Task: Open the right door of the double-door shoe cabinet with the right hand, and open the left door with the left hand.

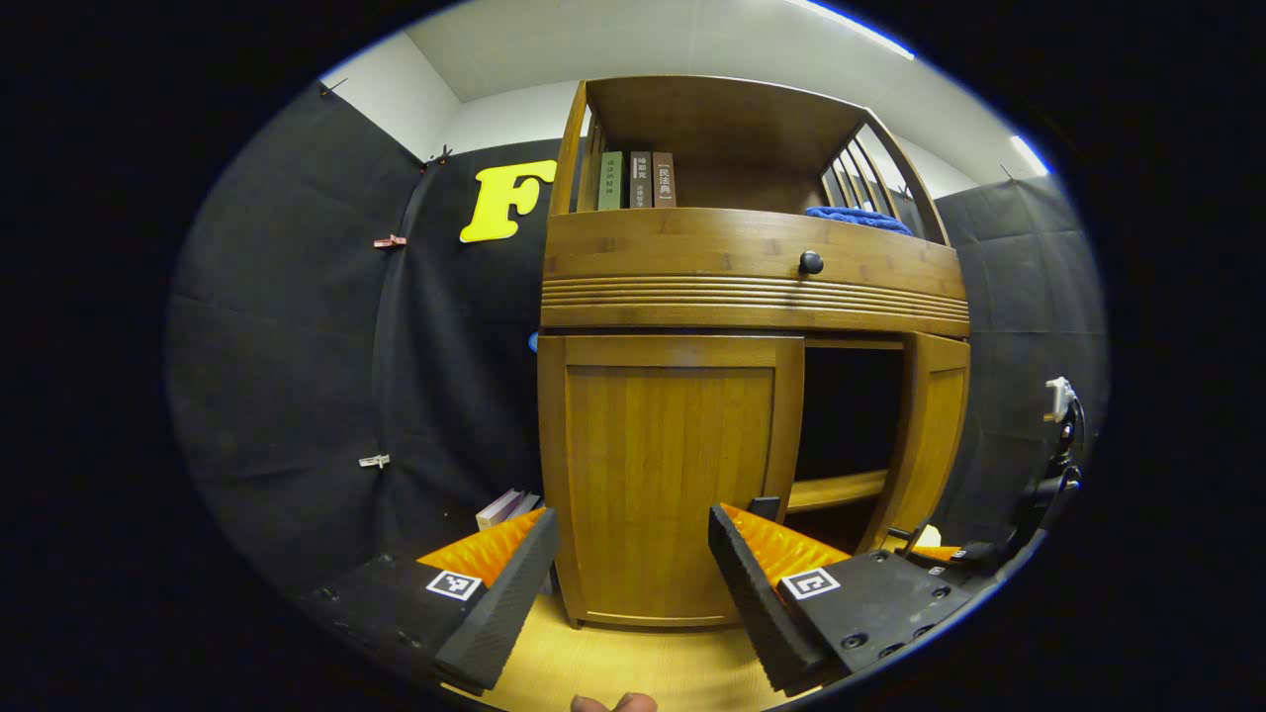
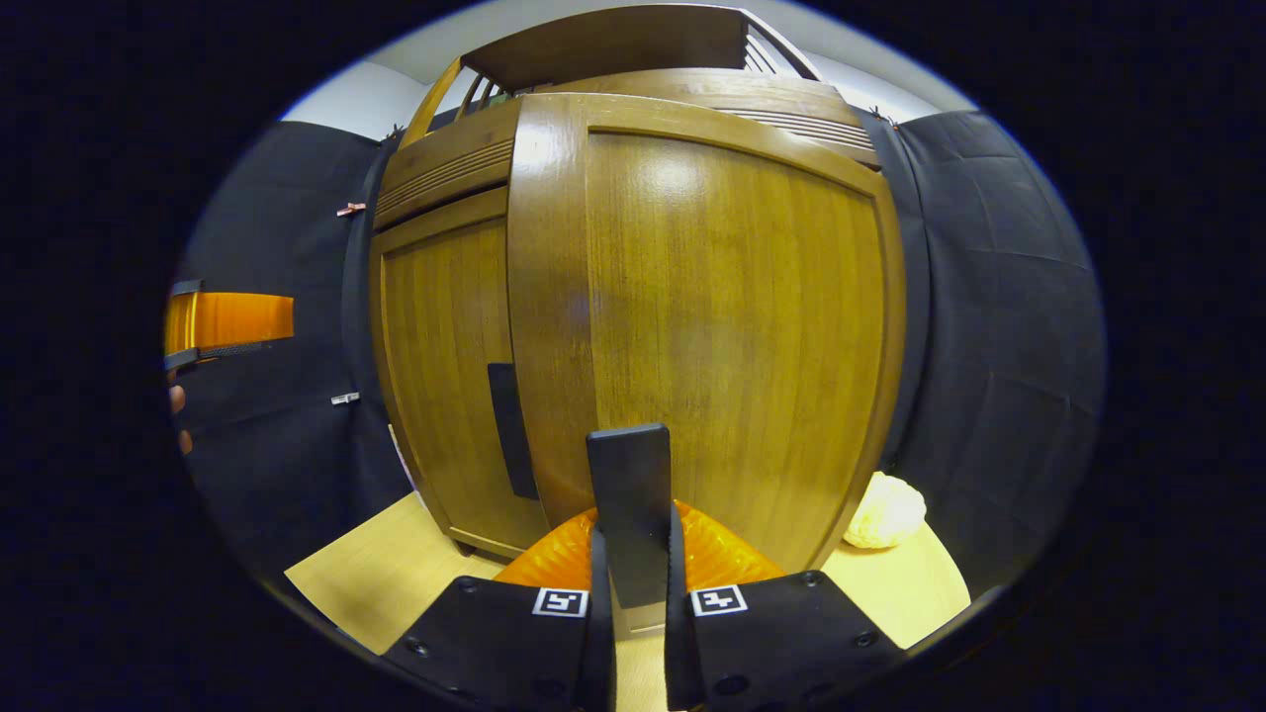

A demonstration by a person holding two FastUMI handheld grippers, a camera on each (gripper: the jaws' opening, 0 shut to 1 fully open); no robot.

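Right gripper (image 2: 633,593) clamps flat black handle (image 2: 629,494); glossy wooden right door (image 2: 732,326) ajar.

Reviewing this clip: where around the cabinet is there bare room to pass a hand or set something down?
Free: the tabletop in front of the shut left door, between the open left gripper fingers; also the dark opening behind the swung-out right door. Crowded: the right gripper clamps that door's handle, a pale lump sits beside it, books lie left.
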